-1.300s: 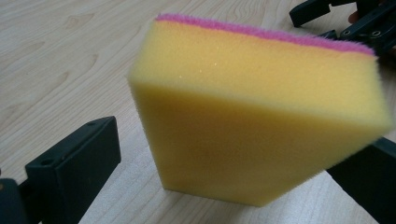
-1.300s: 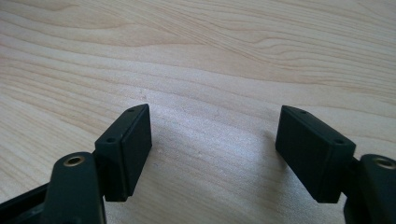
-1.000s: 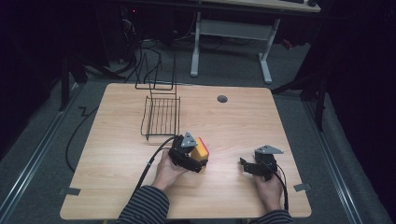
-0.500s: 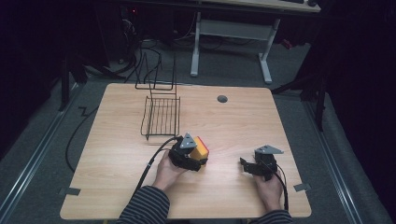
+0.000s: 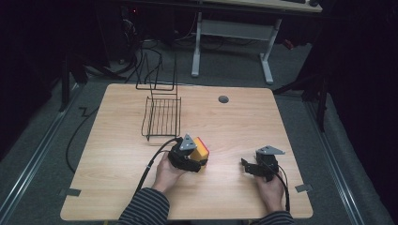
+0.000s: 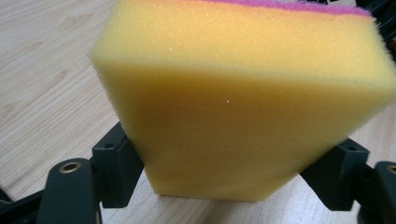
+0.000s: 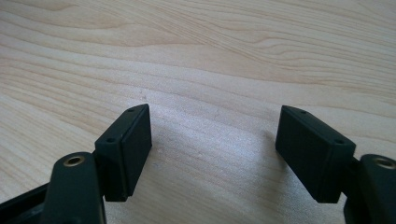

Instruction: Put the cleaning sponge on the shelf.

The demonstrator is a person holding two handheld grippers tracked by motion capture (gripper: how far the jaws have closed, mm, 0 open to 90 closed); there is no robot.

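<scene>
While the wire rack point(image 5: 162, 116) stands on the table point(image 5: 117, 159) with nothing seen between its bars, a yellow sponge point(image 5: 201, 150) with a pink top layer is held just in front of it, toward the person's side, pinched by the left gripper point(image 5: 196, 158). Its jaws have just been closing, and in the left gripper view the sponge point(image 6: 243, 98) is seen squeezed between the two black pads, its lower edge narrowed where the pads press in; the pink layer is cut off by the upper edge of that view. Behind the rack, at the far table edge, a second wire frame point(image 5: 157, 75) is seen, but against the dark floor it cannot be told whether it is part of the same rack or whether anything is carried in it. To the right of the rack, near the far edge, a small round grommet hole point(image 5: 223, 99) is set into the table. Well to the right of the sponge, the right gripper point(image 5: 248, 165) is held low over the table by the right hand point(image 5: 270, 190); in the right gripper view its jaws are spread wide, with bare wood between them. From above, the underside of the sponge is hidden by the left gripper's body, so contact with the table cannot be judged.
</scene>
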